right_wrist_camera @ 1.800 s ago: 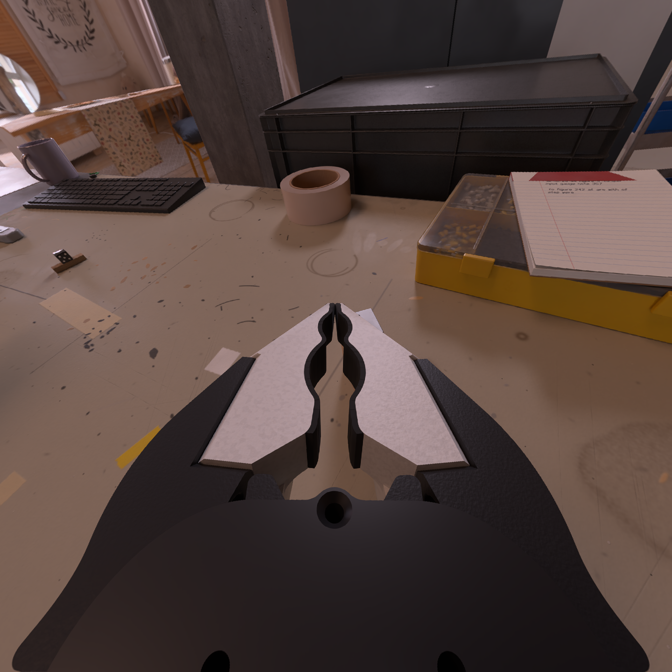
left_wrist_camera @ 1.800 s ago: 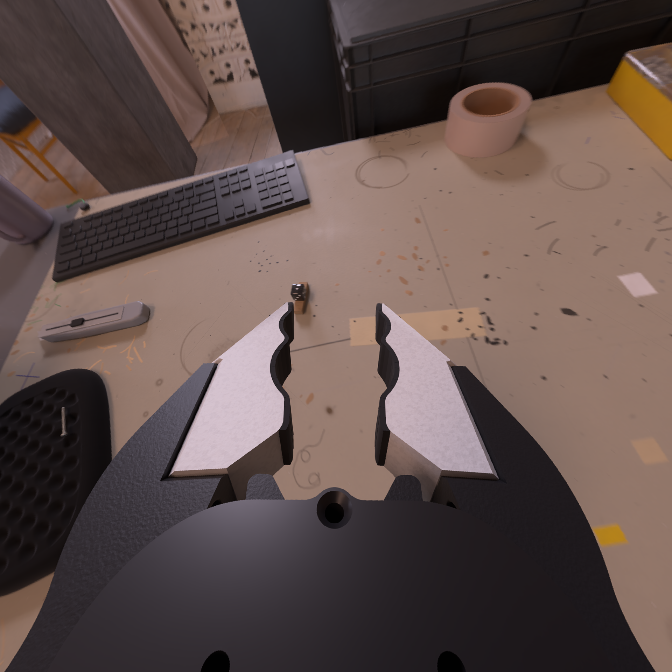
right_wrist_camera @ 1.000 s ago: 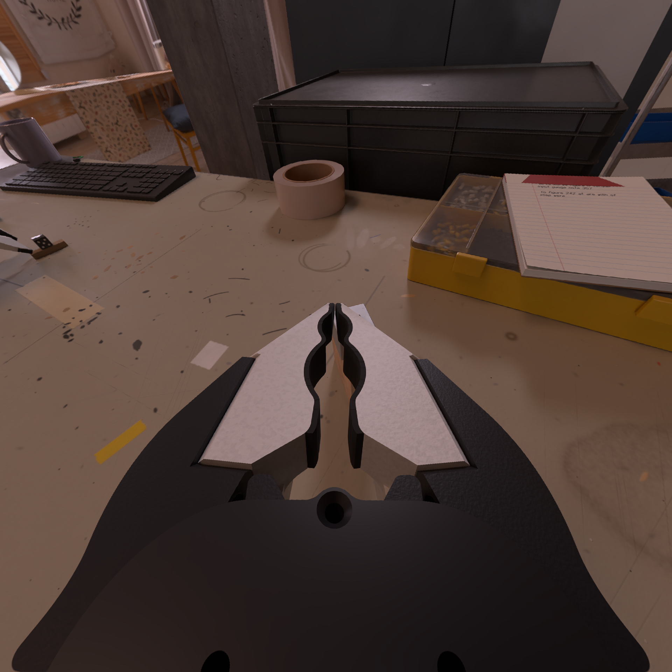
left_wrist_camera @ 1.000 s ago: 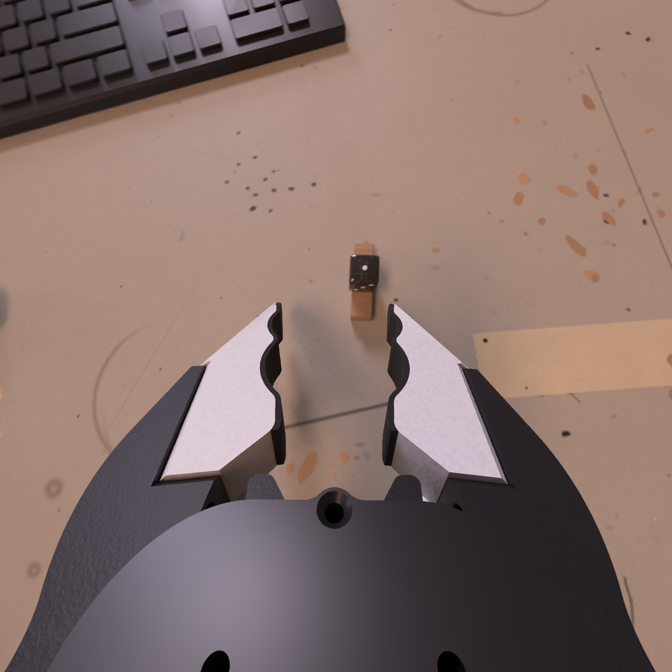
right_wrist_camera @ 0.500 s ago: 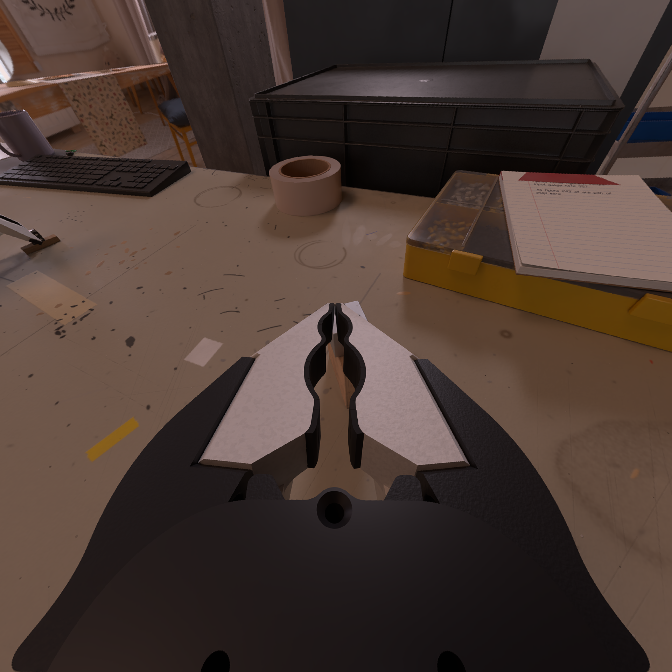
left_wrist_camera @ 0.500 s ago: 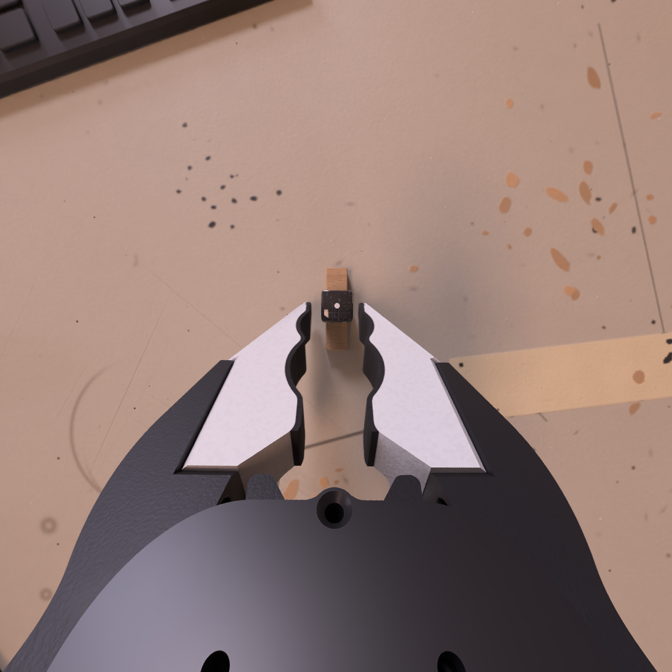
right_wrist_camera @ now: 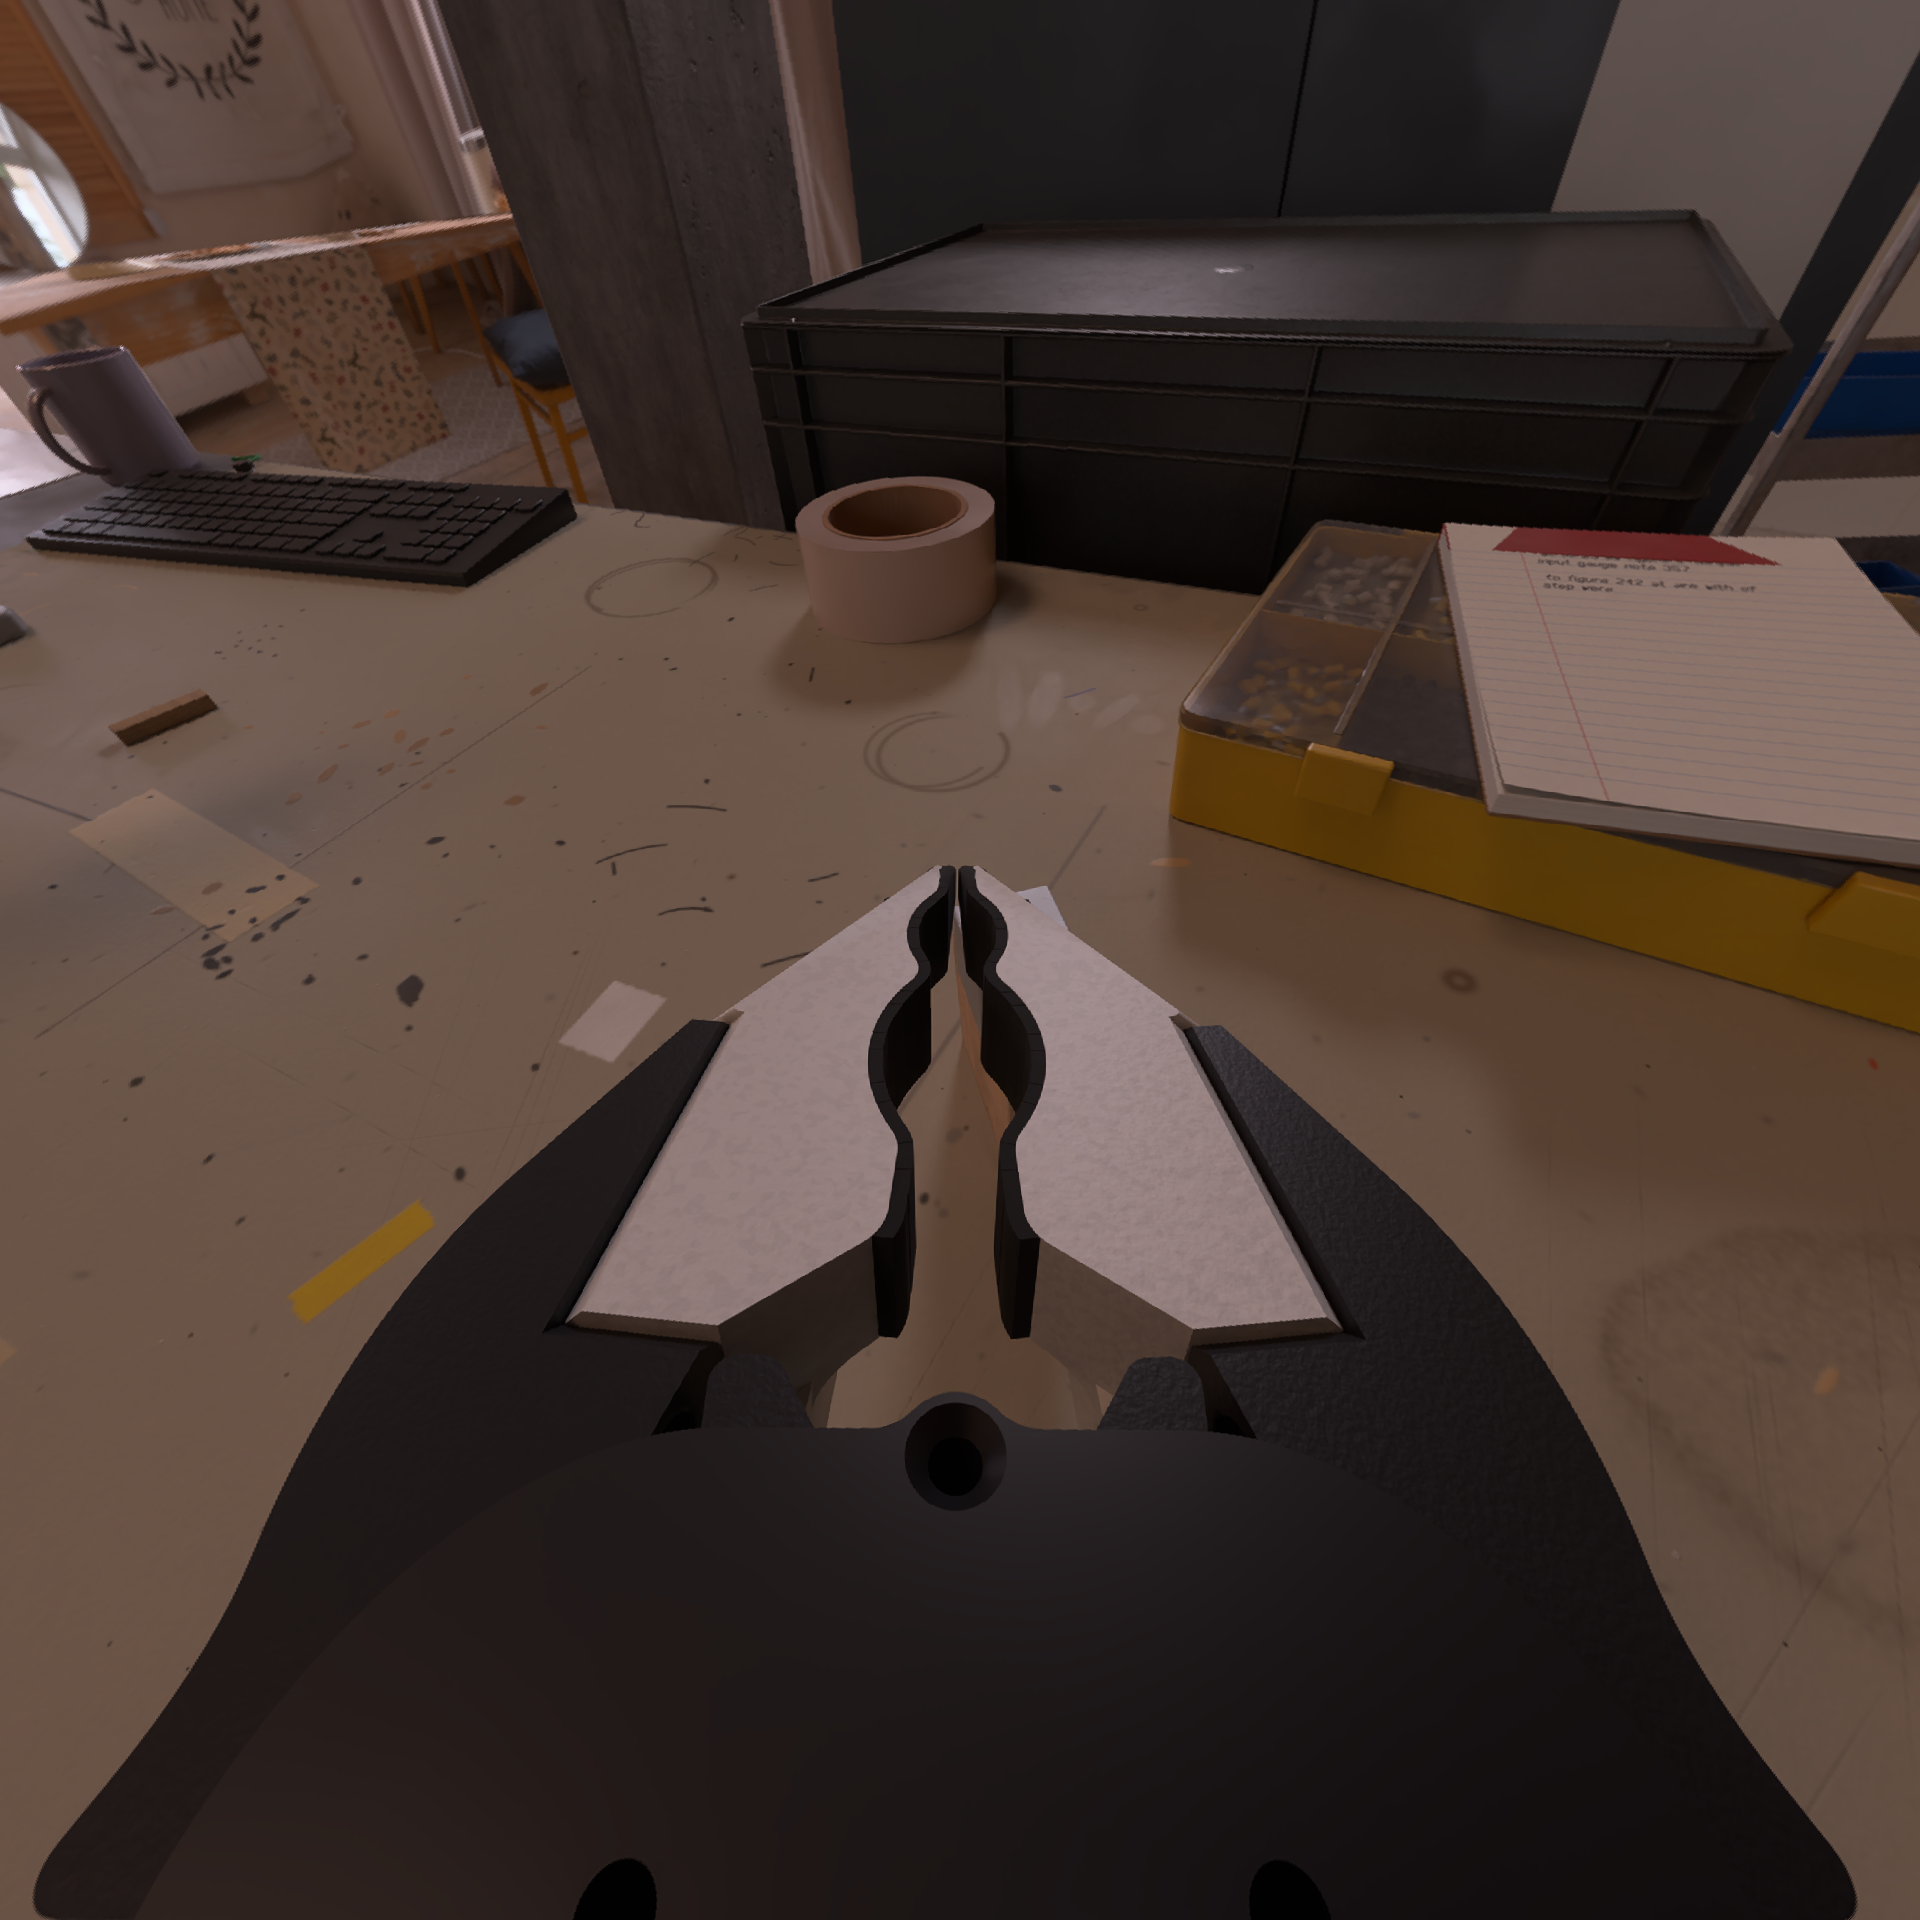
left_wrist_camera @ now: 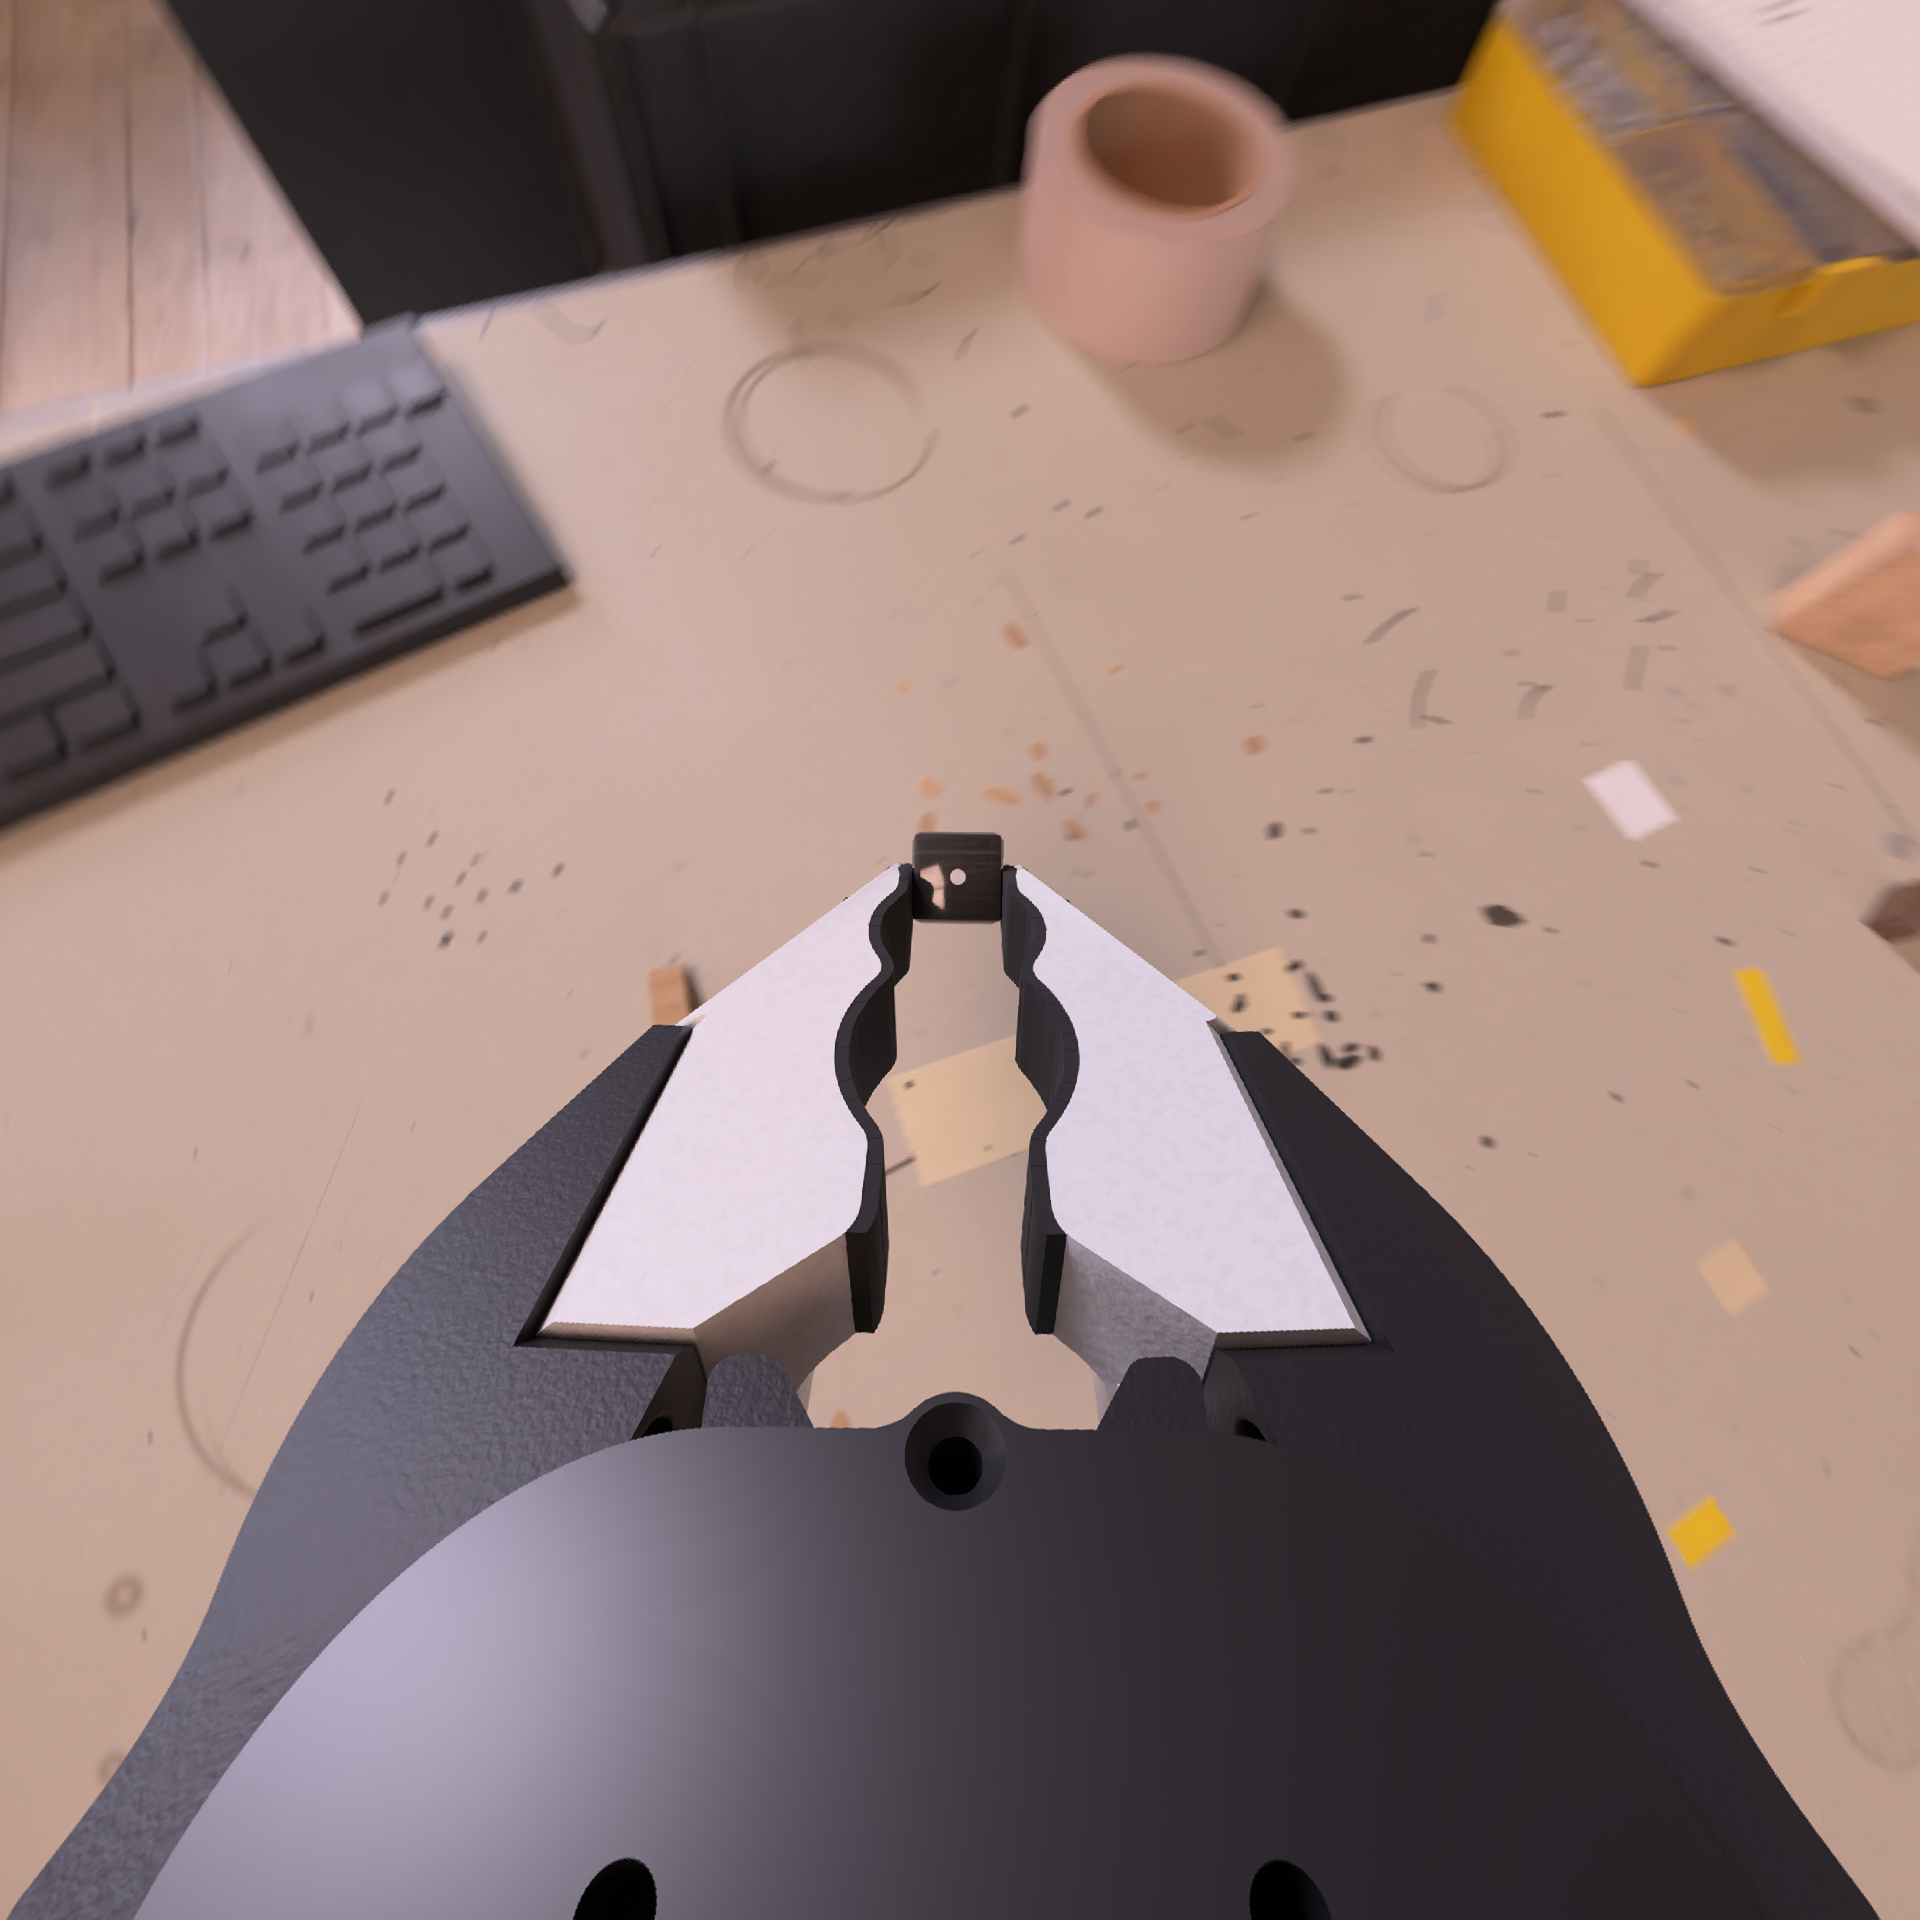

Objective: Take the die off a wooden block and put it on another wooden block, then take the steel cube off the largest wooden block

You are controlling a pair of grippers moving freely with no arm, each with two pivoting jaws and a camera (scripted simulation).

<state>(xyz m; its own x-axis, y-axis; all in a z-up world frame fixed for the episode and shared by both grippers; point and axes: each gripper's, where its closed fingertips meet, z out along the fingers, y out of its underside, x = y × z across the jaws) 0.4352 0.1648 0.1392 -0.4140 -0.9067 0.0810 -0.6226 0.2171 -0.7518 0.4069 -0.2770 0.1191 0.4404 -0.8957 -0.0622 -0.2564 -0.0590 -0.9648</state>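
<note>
My left gripper [left_wrist_camera: 956, 896] is shut on the small black die [left_wrist_camera: 958, 854], which sits between its fingertips above the table. The small flat wooden block [left_wrist_camera: 670, 992] that bore the die lies bare on the table, half hidden by my left finger; it also shows far left in the right wrist view [right_wrist_camera: 164, 717]. A larger pale wooden block [left_wrist_camera: 1860, 608] lies at the right edge. My right gripper [right_wrist_camera: 954, 883] is shut; a pale wood-coloured surface [right_wrist_camera: 971, 1049] shows below through its gap. No steel cube is clearly in view.
A black keyboard [left_wrist_camera: 208, 561] lies at the far left with a mug [right_wrist_camera: 104, 416] behind it. A tape roll [right_wrist_camera: 899, 566] stands at the back. A yellow parts box [right_wrist_camera: 1455, 831] bears a notepad [right_wrist_camera: 1683, 675]. A black crate [right_wrist_camera: 1247, 384] stands behind the table.
My left gripper has closed on the die and lifted it off the small block, tilting up toward the table's far side. The small block now lies bare. My right gripper has barely moved.
</note>
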